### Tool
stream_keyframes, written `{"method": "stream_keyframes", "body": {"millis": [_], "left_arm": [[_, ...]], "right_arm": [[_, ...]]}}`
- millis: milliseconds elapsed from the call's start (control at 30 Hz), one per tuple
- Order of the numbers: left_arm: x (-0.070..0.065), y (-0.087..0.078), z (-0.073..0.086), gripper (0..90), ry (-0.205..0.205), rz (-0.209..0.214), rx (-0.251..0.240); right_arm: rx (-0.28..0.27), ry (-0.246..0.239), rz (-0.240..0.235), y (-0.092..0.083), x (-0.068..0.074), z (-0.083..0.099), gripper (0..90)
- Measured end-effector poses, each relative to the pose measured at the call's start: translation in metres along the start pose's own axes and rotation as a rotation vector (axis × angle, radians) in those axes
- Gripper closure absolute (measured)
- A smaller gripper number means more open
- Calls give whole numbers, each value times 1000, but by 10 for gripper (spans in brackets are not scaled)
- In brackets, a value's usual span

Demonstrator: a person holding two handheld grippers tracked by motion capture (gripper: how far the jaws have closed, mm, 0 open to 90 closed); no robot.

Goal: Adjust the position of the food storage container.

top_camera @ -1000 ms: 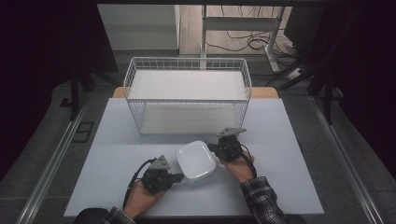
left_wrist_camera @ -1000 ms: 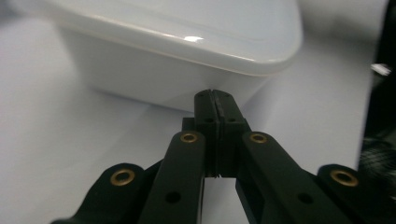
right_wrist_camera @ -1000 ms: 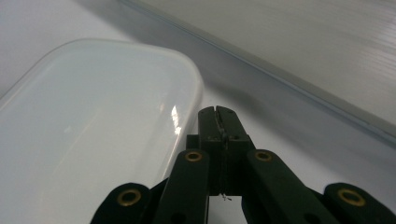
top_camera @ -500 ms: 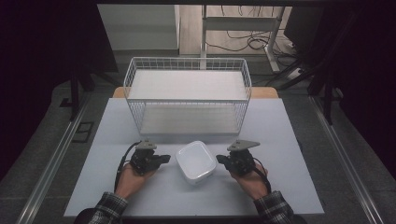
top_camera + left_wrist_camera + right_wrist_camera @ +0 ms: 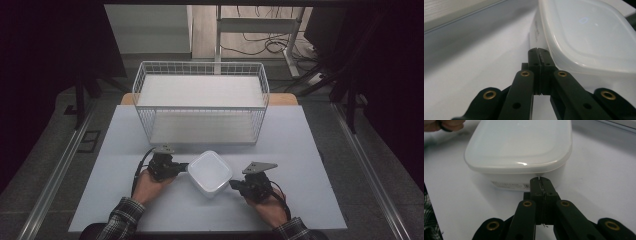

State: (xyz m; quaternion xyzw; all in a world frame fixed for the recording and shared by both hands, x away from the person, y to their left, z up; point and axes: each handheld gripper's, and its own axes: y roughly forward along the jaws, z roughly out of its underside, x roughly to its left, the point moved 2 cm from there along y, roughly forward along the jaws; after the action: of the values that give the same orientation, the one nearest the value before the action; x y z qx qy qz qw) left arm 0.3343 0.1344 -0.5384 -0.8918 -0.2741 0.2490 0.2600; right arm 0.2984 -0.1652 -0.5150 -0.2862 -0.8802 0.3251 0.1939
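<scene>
A white lidded plastic container [image 5: 210, 172] sits on the white table [image 5: 310, 150], in front of the wire basket. My left gripper [image 5: 186, 168] is at its left side, jaws shut with nothing between them, the tips [image 5: 538, 51] right against the container's wall [image 5: 535, 31] below the lid's rim. My right gripper [image 5: 232, 184] is at the container's right side, also shut and empty, its tips [image 5: 540, 179] at the wall [image 5: 524, 180] under the lid [image 5: 521, 142]. Whether either tip touches the wall I cannot tell.
A white wire basket [image 5: 200, 102] stands behind the container at the middle of the table. Dark floor, a stand and cables lie beyond the table's far edge. A hand [image 5: 446, 125] shows past the container in the right gripper view.
Both grippers drew apart from the container, then came back in toward its left and right sides. The container has stayed in place. Both jaws stayed shut.
</scene>
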Motion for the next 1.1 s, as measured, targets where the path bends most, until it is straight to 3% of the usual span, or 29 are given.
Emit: {"method": "stream_keyframes", "body": {"millis": [200, 333, 633, 800, 867, 900, 967, 1000, 1100], "left_arm": [[-14, -7, 7, 897, -9, -8, 4], [-21, -13, 13, 897, -40, -14, 2], [-38, -16, 22, 895, -50, -11, 2], [-38, -18, 21, 859, -31, -39, -5], [-36, -25, 21, 849, -21, -88, -24], [-36, -30, 21, 782, -13, -102, -33], [-37, -39, 22, 679, -2, -118, -52], [-39, -43, 24, 679, 11, -128, -68], [-45, -48, 28, 488, 33, -147, -80]], "right_arm": [[-9, -14, 10, 4, -6, -5, 889], [-15, -33, 6, 7, -11, -10, 889], [-9, -50, 9, 13, -21, -20, 889], [-9, -52, 15, 13, -20, -19, 888], [-12, -59, 25, 12, -19, -19, 886], [-29, -85, 57, 4, -17, -21, 858], [-39, -88, 61, 0, -16, -21, 832], [-48, -96, 69, -4, -15, -21, 793], [-73, -119, 104, -15, -15, -18, 633]]}}
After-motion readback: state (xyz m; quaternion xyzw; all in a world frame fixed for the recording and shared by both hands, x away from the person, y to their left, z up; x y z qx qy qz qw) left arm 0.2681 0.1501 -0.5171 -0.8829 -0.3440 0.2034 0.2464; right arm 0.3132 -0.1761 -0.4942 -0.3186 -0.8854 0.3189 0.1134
